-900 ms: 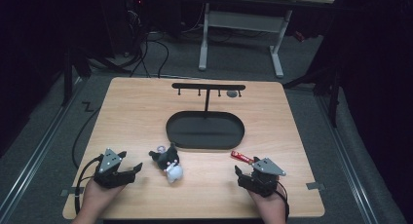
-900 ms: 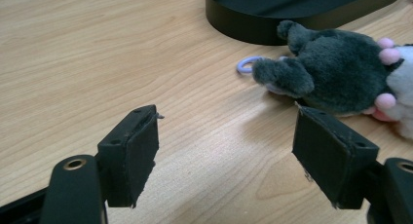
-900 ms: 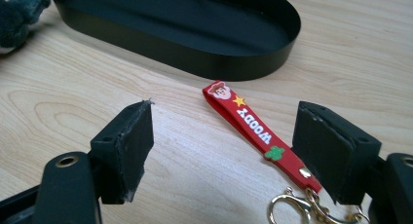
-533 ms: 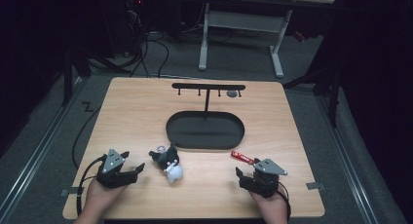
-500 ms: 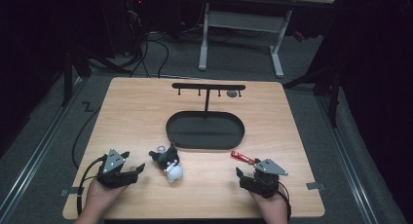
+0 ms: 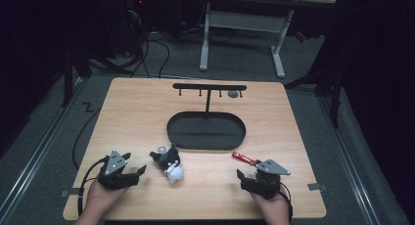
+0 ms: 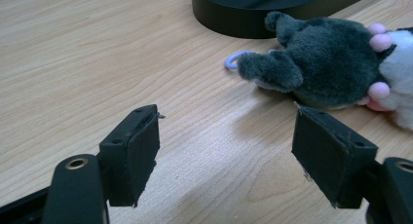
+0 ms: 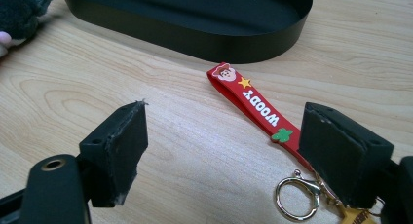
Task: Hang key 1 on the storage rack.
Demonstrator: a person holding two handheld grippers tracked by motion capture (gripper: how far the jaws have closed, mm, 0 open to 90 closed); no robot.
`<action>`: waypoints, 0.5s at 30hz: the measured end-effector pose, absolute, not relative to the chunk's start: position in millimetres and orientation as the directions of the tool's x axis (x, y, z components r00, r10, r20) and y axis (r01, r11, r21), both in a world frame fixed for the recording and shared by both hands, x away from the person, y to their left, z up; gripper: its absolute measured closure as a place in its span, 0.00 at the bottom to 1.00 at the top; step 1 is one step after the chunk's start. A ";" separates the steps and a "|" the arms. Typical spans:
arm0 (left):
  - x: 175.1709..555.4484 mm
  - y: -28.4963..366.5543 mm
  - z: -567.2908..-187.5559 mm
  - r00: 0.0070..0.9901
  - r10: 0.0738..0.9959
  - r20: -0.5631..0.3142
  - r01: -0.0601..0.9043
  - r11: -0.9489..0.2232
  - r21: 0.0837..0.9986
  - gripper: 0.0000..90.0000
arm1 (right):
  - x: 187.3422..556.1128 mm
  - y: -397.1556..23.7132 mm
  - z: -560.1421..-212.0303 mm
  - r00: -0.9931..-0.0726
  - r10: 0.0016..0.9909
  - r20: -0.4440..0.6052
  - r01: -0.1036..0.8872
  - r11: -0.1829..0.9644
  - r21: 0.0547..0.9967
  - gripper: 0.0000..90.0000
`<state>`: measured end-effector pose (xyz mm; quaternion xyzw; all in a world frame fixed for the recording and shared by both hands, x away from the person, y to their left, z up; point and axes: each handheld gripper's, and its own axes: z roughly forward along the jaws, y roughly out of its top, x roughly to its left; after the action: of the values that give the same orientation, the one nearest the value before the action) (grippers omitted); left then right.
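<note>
Plush toy [image 7: 336, 68] unmoved, lying just ahead of the left gripper [image 7: 226, 151], jaws wide and empty, red keychain strap [image 8: 255, 107] unshifted beside the right gripper [image 8: 224, 151], jaws wide, both hands unmoved, black tray [image 6: 205, 132] beyond.

Wooden table [image 6: 127, 112] — black oval tray [image 6: 206, 143], plush toy [image 6: 169, 164], red keychain [image 6: 243, 158].

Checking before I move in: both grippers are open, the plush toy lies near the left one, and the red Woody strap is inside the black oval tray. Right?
Not quite. The red Woody strap lies on the table outside the black oval tray, just in front of its wall, as the right gripper view shows. The rest holds: left gripper and right gripper are open, plush toy near the left.
</note>
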<state>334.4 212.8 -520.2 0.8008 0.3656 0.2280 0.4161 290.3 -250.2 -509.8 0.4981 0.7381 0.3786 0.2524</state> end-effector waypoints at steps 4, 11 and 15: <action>334.4 212.5 -520.9 0.632 0.773 0.060 0.397 -0.390 0.831 0.29 | 290.9 -249.6 -509.6 -0.392 0.920 0.003 0.540 0.227 0.810 0.18; 333.9 210.8 -521.4 0.638 0.767 0.067 0.391 -0.398 0.830 0.29 | 291.2 -246.7 -510.0 -0.412 0.911 -0.003 0.537 0.246 0.807 0.17; 333.4 210.1 -521.5 0.643 0.763 0.071 0.387 -0.403 0.829 0.29 | 290.6 -243.6 -508.5 -0.427 0.904 -0.003 0.531 0.254 0.809 0.17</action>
<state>333.4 210.1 -521.5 0.8064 0.3565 0.2269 0.4137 290.6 -243.6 -508.5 0.4763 0.7533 0.3825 0.2439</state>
